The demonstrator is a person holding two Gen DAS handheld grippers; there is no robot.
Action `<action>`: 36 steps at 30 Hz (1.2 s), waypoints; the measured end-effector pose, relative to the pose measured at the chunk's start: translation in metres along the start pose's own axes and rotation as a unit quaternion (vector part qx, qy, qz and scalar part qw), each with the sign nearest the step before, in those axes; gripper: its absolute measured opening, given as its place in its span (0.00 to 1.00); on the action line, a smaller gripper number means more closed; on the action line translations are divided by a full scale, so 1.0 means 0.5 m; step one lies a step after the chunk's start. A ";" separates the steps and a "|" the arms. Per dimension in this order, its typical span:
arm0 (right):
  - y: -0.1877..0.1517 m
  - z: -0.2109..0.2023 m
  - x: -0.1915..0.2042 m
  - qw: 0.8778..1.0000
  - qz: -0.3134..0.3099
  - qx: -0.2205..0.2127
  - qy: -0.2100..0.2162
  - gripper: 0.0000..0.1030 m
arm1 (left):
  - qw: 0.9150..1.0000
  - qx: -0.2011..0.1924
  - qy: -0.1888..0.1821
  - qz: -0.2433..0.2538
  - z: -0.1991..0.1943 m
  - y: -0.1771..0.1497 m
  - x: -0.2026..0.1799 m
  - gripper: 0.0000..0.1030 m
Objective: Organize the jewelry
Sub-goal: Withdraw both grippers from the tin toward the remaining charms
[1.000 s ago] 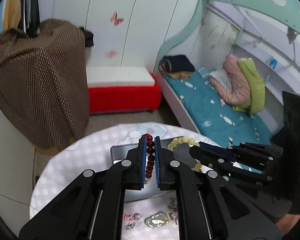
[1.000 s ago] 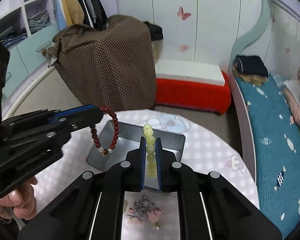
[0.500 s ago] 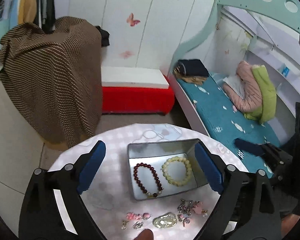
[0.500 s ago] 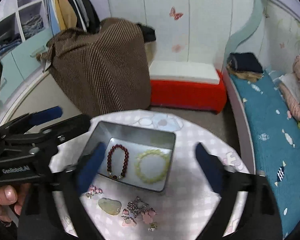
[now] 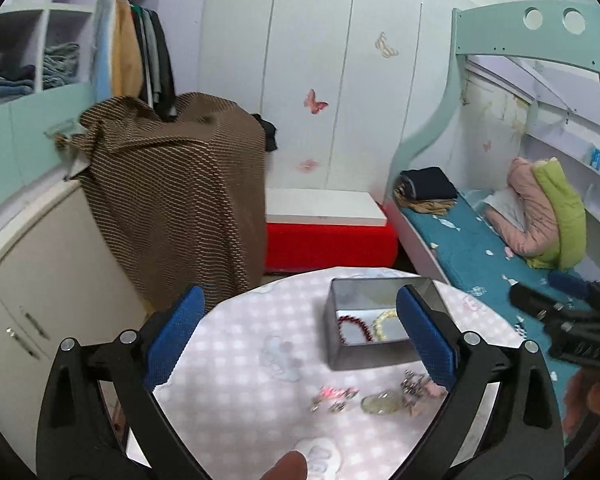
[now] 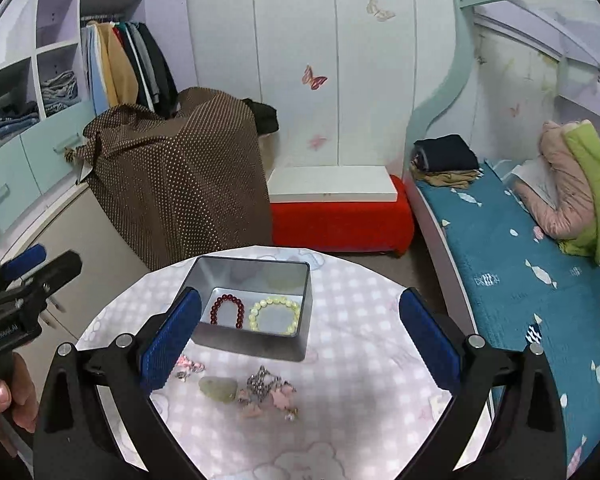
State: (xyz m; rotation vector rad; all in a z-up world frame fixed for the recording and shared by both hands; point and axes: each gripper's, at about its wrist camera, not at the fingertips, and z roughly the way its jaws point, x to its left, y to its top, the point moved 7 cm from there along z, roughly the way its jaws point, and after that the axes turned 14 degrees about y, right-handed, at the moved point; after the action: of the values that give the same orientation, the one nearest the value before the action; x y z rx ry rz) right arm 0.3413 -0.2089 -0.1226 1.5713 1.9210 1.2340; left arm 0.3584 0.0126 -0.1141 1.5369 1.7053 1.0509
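A grey metal tin [image 6: 256, 346] stands on the round table [image 6: 364, 360]. Inside it lie a dark red bead bracelet [image 6: 228, 310] and a pale yellow bead bracelet [image 6: 276, 315], side by side. In the left wrist view the tin [image 5: 364, 356] holds the red bracelet [image 5: 354, 326] and the yellow one [image 5: 384, 322]. In front of the tin lie a pale green pendant [image 6: 219, 389], pink charms [image 6: 278, 394] and small pink earrings [image 6: 188, 366]. My right gripper [image 6: 300, 340] is open and empty above the table. My left gripper [image 5: 300, 340] is open and empty, left of the tin.
A cloth-draped brown box [image 6: 180, 176], a red bench [image 6: 340, 220] and a bed with a teal mattress [image 6: 520, 272] stand behind the table. Cabinets [image 5: 32, 248] are at the left. The left gripper also shows at the right wrist view's left edge [image 6: 24, 284].
Both grippers let go of their bracelets, which now lie in the tin. Both have opened wide and pulled back and up; the left one has swung to the left.
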 end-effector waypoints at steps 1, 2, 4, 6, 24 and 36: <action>-0.007 -0.009 0.003 1.000 0.002 -0.002 0.000 0.93 | 1.000 -0.002 0.005 -0.001 -0.008 -0.009 0.007 0.94; -0.013 -0.016 0.004 1.000 0.003 -0.003 0.000 0.93 | 1.000 -0.001 0.009 -0.002 -0.013 -0.017 0.011 0.94; -0.026 -0.028 0.006 1.000 0.006 -0.005 -0.003 0.93 | 1.000 0.004 0.015 -0.002 -0.019 -0.037 0.019 0.94; -0.041 -0.038 0.006 1.000 0.008 -0.004 -0.008 0.93 | 1.000 0.006 0.020 0.001 -0.027 -0.061 0.025 0.94; -0.193 0.010 -0.027 0.996 0.015 0.085 -0.031 0.93 | 0.996 0.075 0.026 0.040 0.034 -0.210 0.012 0.94; -0.257 0.109 -0.049 0.987 0.012 0.157 -0.033 0.57 | 0.991 0.118 0.024 0.064 0.126 -0.248 -0.012 0.94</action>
State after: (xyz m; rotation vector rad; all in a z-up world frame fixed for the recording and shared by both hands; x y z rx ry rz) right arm 0.3125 -0.2096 -0.2613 1.7670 2.1382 0.9075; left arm 0.3502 0.0153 -0.2531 1.8028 1.8397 0.9831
